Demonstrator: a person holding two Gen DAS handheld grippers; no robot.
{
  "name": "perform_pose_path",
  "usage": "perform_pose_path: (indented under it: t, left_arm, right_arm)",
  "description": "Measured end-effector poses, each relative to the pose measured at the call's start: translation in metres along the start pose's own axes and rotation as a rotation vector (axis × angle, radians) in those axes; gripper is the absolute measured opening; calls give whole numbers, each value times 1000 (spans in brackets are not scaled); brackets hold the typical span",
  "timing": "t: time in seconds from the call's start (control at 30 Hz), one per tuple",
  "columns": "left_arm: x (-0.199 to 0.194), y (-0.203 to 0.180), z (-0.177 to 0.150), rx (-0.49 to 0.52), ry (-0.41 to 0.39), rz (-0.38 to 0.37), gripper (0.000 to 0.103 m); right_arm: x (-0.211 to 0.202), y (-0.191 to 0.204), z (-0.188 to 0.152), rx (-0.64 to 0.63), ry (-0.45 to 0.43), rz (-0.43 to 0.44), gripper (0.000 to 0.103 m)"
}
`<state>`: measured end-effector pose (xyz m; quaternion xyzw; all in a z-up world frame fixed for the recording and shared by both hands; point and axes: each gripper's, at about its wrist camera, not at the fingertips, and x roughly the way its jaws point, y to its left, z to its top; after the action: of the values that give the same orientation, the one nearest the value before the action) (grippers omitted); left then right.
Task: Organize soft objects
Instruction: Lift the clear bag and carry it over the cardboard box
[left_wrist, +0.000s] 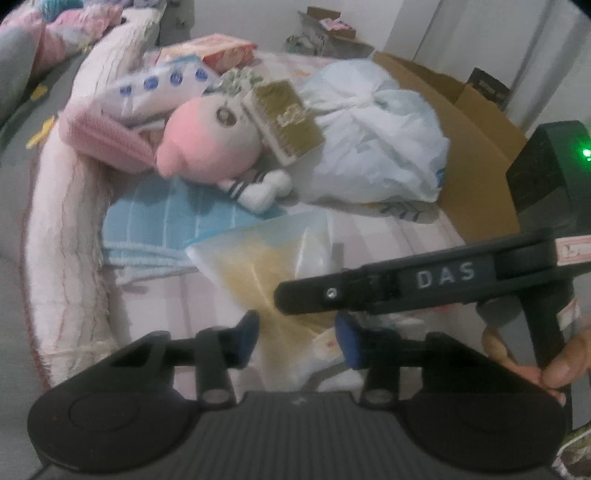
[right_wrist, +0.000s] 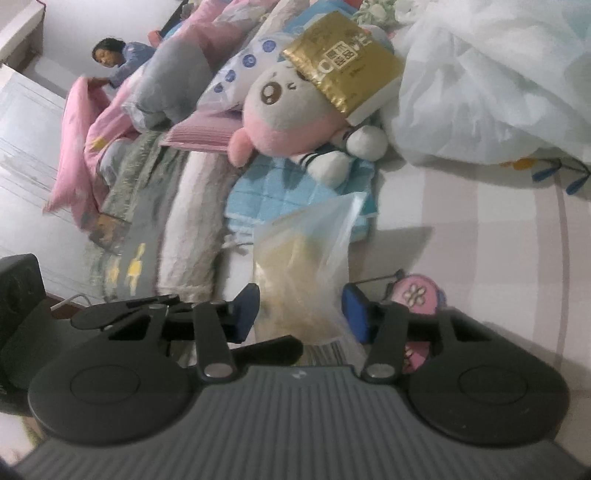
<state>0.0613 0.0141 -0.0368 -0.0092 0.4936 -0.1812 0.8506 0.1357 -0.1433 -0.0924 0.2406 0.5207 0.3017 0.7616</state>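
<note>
The clear crinkly plastic bag with a yellowish soft filling (right_wrist: 306, 280) lies low in the centre of both views, on the pink-and-white checked bed sheet (right_wrist: 480, 229). It sits between the blue pads of the right tool (right_wrist: 301, 314) and the left tool (left_wrist: 297, 339). Both stand apart; whether any pad touches the film is hard to tell through the blur. The slick bag could slide out or tear if each tool pulls its own way.
</note>
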Motion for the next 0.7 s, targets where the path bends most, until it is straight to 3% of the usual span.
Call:
perform_pose_path:
  t: [0.17, 0.43, 0.7]
  left_arm:
    - [-27, -18, 5, 32, -60, -6, 46]
    - [-70, -64, 35, 134, -207, -26, 46]
    - [-70, -123, 98, 262, -278, -134, 47]
  right_arm:
    - [-25, 10, 0, -2, -52, 35, 39]
    - [-96, 28, 10, -50, -216, 74, 35]
    - [-186, 11, 37, -41, -394, 50, 32]
